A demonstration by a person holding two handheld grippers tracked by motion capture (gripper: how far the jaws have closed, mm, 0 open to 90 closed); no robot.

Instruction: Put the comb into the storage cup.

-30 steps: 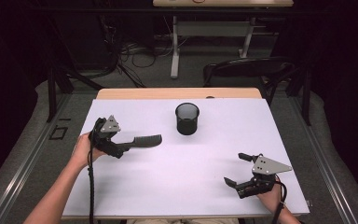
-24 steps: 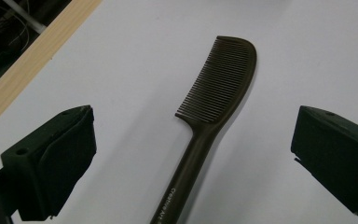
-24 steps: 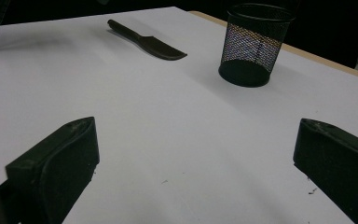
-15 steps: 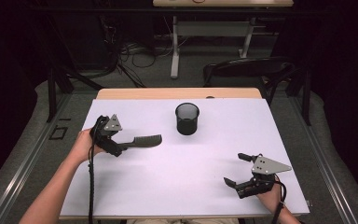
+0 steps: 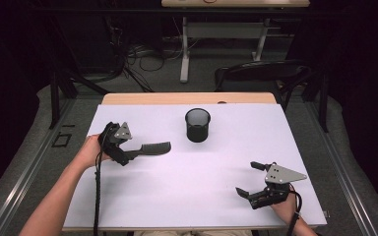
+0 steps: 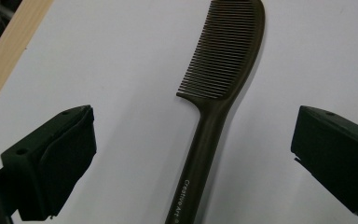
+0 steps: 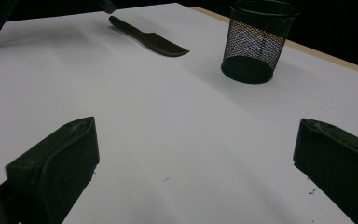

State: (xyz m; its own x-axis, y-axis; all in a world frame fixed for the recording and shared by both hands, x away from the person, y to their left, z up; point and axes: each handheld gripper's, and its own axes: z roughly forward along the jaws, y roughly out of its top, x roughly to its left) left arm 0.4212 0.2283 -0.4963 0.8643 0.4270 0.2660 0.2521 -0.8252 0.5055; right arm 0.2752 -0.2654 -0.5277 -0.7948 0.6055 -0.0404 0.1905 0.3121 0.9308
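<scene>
On bench, left claw [image 6: 193,154] spread wide astride comb [image 6: 223,88] handle, we're lined up for grab; right claw [image 5: 257,181] wide too, idle, mesh cup [image 5: 197,125] waiting

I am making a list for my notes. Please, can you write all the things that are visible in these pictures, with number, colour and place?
comb: 1, dark brown, lying flat on the left part of the table, its handle between the open jaws of the left gripper, not touched by them
mesh cup: 1, black, upright, on the far middle of the table
table: 1, white top with a wooden far edge
chair: 1, black, on the floor beyond the table
left gripper: 1, black, over the comb handle, jaws open
right gripper: 1, black, near right corner of the table, jaws open, holding nothing
</scene>
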